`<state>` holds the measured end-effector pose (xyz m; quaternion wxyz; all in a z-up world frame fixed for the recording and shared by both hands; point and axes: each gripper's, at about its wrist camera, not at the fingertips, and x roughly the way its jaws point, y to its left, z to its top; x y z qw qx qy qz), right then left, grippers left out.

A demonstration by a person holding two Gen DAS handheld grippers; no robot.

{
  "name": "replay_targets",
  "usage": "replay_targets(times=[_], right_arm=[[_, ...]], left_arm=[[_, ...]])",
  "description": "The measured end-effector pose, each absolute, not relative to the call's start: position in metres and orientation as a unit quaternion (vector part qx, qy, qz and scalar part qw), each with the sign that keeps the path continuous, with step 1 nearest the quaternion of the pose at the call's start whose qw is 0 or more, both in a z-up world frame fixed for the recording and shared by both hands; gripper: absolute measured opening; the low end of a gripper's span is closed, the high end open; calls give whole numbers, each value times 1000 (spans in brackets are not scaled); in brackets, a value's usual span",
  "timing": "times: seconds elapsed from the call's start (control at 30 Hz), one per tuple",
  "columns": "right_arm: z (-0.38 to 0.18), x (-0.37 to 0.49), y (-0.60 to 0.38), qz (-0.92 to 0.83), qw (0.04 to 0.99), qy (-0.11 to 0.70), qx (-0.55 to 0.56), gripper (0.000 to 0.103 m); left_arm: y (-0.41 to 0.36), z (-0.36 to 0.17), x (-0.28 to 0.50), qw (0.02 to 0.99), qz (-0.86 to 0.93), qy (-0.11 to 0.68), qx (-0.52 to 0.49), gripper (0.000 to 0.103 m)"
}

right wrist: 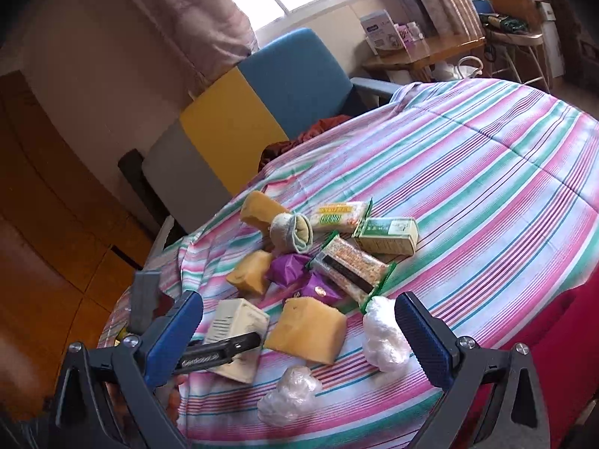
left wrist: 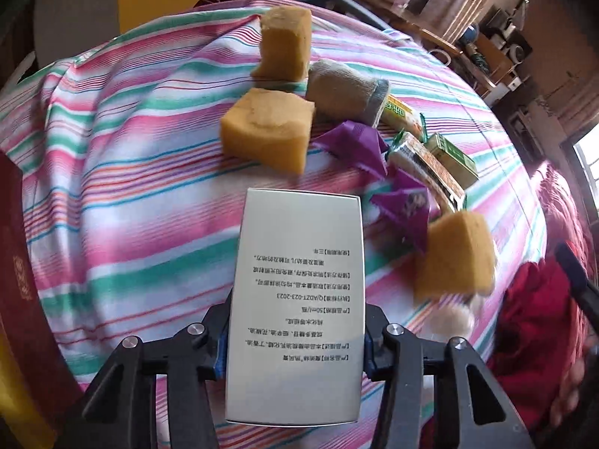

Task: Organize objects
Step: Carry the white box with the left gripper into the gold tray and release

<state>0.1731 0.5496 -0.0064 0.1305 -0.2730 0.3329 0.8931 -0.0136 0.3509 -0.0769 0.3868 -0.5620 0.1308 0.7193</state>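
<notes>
- A silver-white carton (left wrist: 299, 299) with upside-down black print, long side running away from the camera, over the striped cloth (left wrist: 131, 187) near its near edge.
- Three yellow sponge blocks: one (left wrist: 286, 46) standing upright farthest back, one (left wrist: 267, 129) lying flat just in front of it, one (left wrist: 455, 258) tilted towards the right edge.
- A rolled grey-beige sock (left wrist: 346, 89), touching the upright sponge.
- Purple foil packets (left wrist: 355, 146), crumpled, mid-cloth between the sponges.
- Two clear-wrapped snack bars (right wrist: 350, 267), green-edged, and a green-and-cream box (right wrist: 389, 235) beside them.
- Two wads of clear plastic (right wrist: 383, 336) nearest the near edge.
</notes>
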Motion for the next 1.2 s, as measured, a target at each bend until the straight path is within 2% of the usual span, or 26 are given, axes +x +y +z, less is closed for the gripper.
replay_targets(times=[0.17, 0.4, 0.5, 0.6, 0.67, 0.8, 0.83, 0.9, 0.93, 1.2], right_arm=[[-10, 165, 548, 887, 127, 325, -302, 103], [-14, 145, 534, 872, 144, 274, -381, 103], [-19, 134, 515, 859, 122, 263, -422, 103], [-34, 120, 494, 836, 119, 258, -469, 94], [-46, 113, 486, 823, 127, 258, -490, 82], [-67, 104, 476, 806, 144, 247, -518, 79], [-72, 103, 476, 803, 147, 245, -522, 73], [-80, 101, 473, 801, 159, 227, -530, 45], [-85, 101, 472, 800, 160, 219, -535, 38], [-87, 110, 461, 815, 147, 162, -537, 36]], left_arm=[[318, -76, 0, 403, 730, 136, -535, 50], [283, -46, 12, 413, 747, 112, -510, 50], [276, -31, 16, 420, 757, 107, -489, 50], [259, -18, 17, 422, 768, 96, -472, 50], [243, -9, 16, 420, 775, 83, -465, 50], [207, 3, 3, 404, 793, 58, -452, 51], [189, 8, -6, 393, 801, 49, -448, 50], [167, 12, -17, 368, 817, 39, -443, 50], [149, 15, -28, 348, 826, 33, -442, 51], [35, -1, -143, 185, 860, -18, -476, 50]])
